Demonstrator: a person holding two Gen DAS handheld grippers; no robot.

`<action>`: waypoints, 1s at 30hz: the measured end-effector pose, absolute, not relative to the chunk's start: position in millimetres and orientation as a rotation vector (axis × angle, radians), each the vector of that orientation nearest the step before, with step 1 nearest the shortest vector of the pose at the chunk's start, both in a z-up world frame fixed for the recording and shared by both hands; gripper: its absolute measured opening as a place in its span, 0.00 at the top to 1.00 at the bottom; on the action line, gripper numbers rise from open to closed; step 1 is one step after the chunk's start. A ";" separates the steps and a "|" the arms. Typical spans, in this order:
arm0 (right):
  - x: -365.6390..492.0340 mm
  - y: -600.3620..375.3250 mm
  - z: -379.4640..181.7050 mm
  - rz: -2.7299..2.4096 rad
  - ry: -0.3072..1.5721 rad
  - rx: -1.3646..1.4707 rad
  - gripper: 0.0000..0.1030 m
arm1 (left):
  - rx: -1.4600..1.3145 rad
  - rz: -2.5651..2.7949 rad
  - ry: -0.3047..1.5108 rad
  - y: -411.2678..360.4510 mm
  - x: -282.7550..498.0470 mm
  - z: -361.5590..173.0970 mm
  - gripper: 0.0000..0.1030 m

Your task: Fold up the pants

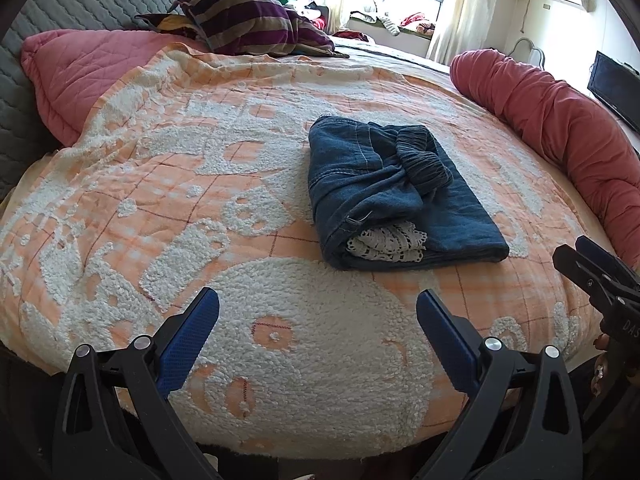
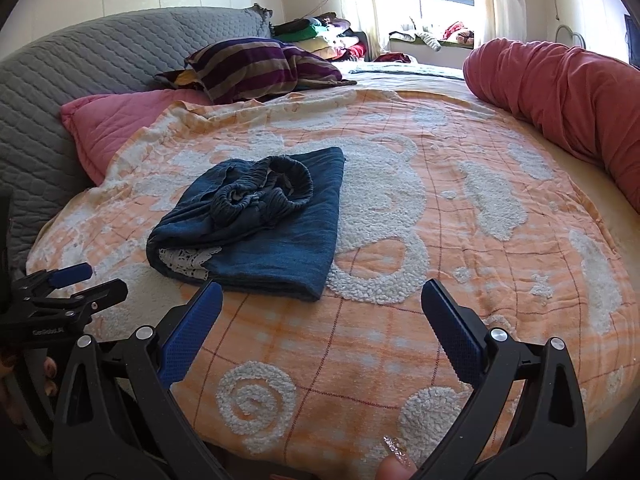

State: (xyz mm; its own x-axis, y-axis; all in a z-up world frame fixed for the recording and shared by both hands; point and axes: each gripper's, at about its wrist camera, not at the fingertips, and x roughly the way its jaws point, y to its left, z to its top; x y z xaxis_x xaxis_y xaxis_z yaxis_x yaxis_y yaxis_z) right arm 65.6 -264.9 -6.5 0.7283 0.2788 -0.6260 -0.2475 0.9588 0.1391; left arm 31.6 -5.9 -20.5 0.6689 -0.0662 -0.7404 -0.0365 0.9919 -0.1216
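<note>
Dark blue pants (image 1: 396,196) lie folded into a compact bundle on the orange and white blanket (image 1: 200,184), with the elastic waistband on top and white lace trim showing at the near end. They also show in the right wrist view (image 2: 260,224). My left gripper (image 1: 318,304) is open and empty, held back from the bundle near the bed's front edge. My right gripper (image 2: 322,296) is open and empty, just in front of and to the right of the bundle. Neither touches the pants.
A pink quilted pillow (image 1: 80,76) and a striped purple pillow (image 1: 248,20) lie at the head. A red bolster (image 2: 568,96) runs along the right side. A grey quilted headboard (image 2: 80,72) curves on the left. Piled clothes (image 2: 320,36) sit by the window.
</note>
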 end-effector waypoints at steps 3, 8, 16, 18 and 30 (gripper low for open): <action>66.0 -265.4 -6.7 0.288 0.699 0.047 0.09 | -0.131 -0.016 0.837 -5.3 31.2 -19.8 0.04; 66.3 -266.0 -6.8 0.289 0.698 0.046 0.09 | -0.129 -0.020 0.835 -6.2 31.6 -18.9 0.04; 67.7 -268.6 -8.1 0.279 0.702 0.058 0.09 | -0.140 -0.022 0.846 -6.0 33.3 -20.4 0.04; 67.8 -268.6 -8.2 0.279 0.701 0.055 0.09 | -0.138 -0.022 0.844 -6.4 33.5 -19.7 0.04; 67.0 -267.2 -9.8 0.281 0.706 0.048 0.09 | -0.131 -0.030 0.843 -6.4 34.2 -19.3 0.04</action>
